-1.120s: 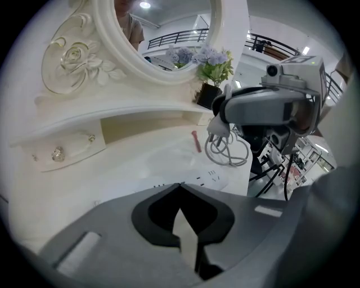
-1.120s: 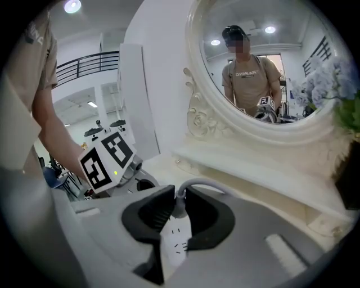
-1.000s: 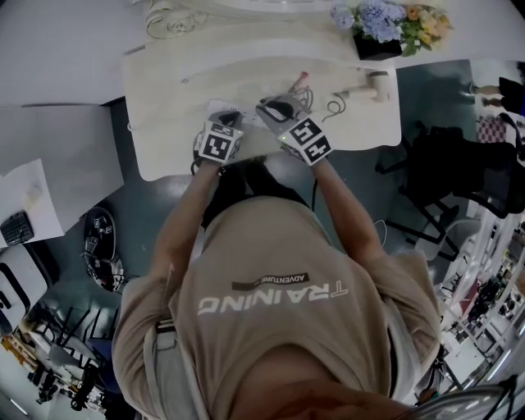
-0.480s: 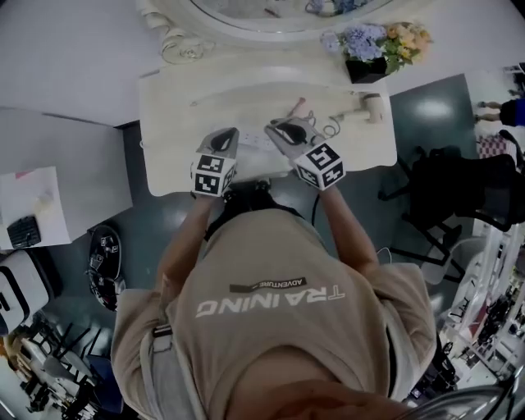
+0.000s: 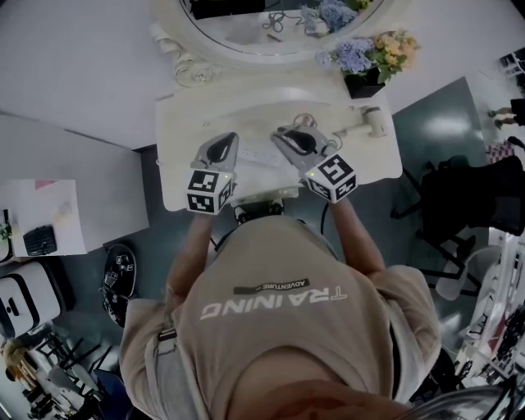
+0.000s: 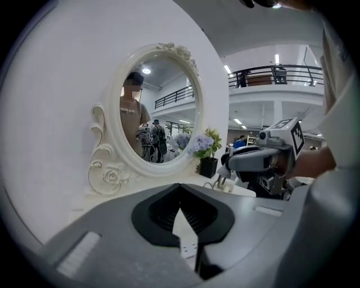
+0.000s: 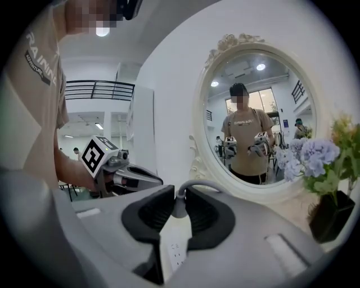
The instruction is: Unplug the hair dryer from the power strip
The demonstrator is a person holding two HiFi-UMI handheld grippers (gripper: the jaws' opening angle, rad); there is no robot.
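Observation:
A white power strip [image 5: 261, 154] lies on the white vanity table [image 5: 184, 123] between my two grippers. The white hair dryer [image 5: 373, 121] lies at the table's right end, and its grey cable [image 7: 205, 184] arcs back to my right gripper [image 7: 179, 205]. That gripper is shut on the hair dryer's grey plug [image 7: 179, 209], just above the strip [image 7: 170, 253]. I cannot tell whether the plug's pins are still in the socket. My left gripper [image 6: 180, 209] is shut with nothing in it, and the strip [image 6: 188, 244] shows under its jaws. In the head view the left gripper [image 5: 223, 148] is left of the strip and the right gripper [image 5: 294, 138] is right of it.
An oval mirror [image 5: 271, 25] in an ornate white frame stands at the back of the table. A black pot of flowers [image 5: 365, 61] sits at the back right, close to the hair dryer. A black chair [image 5: 459, 197] stands on the floor to the right.
The head view has swung toward the mirror, so the table sits lower in the frame. Both grippers stay over the strip, drawn slightly toward the table's near edge.

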